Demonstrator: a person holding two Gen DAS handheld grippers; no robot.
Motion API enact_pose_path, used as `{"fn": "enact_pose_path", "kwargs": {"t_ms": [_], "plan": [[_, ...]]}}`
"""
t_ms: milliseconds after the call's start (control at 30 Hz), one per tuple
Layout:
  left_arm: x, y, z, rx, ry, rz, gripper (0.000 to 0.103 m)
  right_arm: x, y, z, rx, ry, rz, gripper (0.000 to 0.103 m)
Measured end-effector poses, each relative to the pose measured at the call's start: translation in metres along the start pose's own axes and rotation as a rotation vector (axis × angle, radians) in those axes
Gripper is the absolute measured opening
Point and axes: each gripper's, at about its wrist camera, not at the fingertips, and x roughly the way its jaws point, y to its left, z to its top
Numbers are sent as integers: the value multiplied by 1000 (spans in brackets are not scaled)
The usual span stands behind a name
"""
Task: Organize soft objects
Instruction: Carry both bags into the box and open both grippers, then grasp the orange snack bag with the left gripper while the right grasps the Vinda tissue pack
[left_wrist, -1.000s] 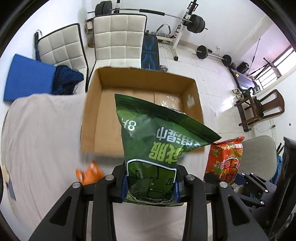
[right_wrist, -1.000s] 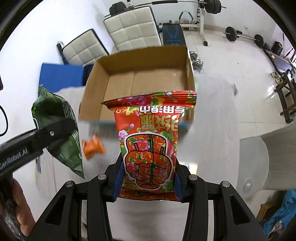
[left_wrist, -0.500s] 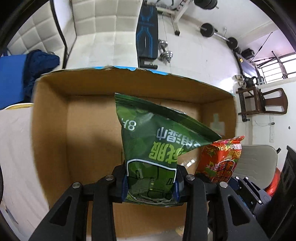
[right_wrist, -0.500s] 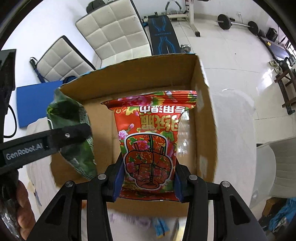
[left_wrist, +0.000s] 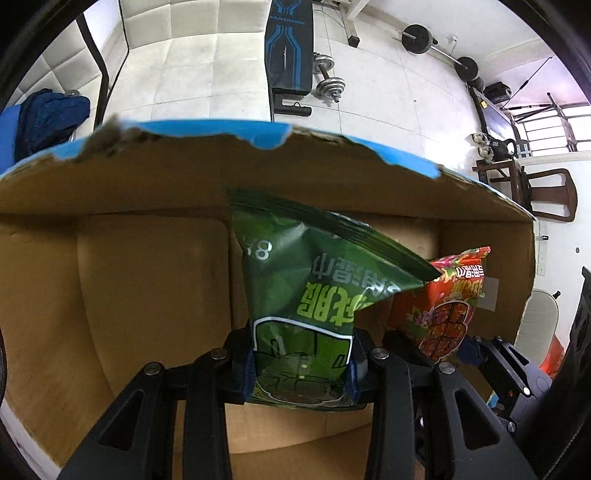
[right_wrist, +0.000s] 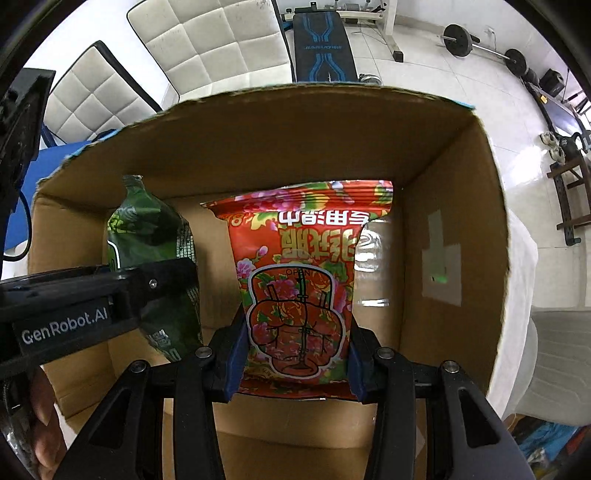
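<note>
My left gripper (left_wrist: 301, 363) is shut on a green soft pack (left_wrist: 314, 291) and holds it inside the open cardboard box (left_wrist: 147, 266). My right gripper (right_wrist: 295, 360) is shut on a red flowered soft pack (right_wrist: 303, 266), also inside the box (right_wrist: 450, 206), to the right of the green pack (right_wrist: 155, 236). The red pack (left_wrist: 450, 299) shows at the right of the left wrist view. The left gripper's arm (right_wrist: 74, 314) shows at the left of the right wrist view. Both packs hang above the box floor.
The box's far wall (left_wrist: 258, 162) has a torn blue-taped rim. White padded chairs (right_wrist: 207, 40) and a weight bench (right_wrist: 321, 48) stand beyond the box. A white-covered table (right_wrist: 521, 258) edge lies to the right of the box.
Both grippers have moved forward and down from above the table into the box, carrying their packs. The box walls now fill both views.
</note>
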Motion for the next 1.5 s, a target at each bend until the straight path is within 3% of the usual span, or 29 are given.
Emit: {"fn": "enact_pose_path", "kwargs": {"t_ms": [300, 400, 467, 667, 767, 833, 867, 1067, 1233, 1500], "plan": [[-9, 8, 8, -35, -10, 40, 38, 20, 0, 15, -10, 22, 23, 51], [-19, 7, 0, -38, -32, 52, 49, 20, -2, 14, -13, 19, 15, 64], [-26, 5, -7, -18, -51, 66, 63, 18, -1, 11, -18, 13, 5, 64], [-56, 5, -36, 15, -108, 81, 88, 5, 3, -7, -28, 15, -23, 64], [-75, 7, -58, 15, -156, 122, 95, -4, 6, -18, -34, 7, -28, 77], [-87, 8, -74, 13, -189, 152, 100, -11, 10, -26, -35, -3, -37, 92], [-93, 9, -81, 15, -205, 159, 101, -15, 11, -31, -36, -16, -40, 103], [-134, 12, -133, 16, -301, 201, 102, -47, 18, -63, -22, -66, -45, 103], [-155, 16, -150, 30, -350, 215, 103, -82, 26, -98, -42, -128, -66, 103], [-195, 8, -208, 22, -443, 223, 103, -137, 37, -147, -51, -219, -86, 103]]}}
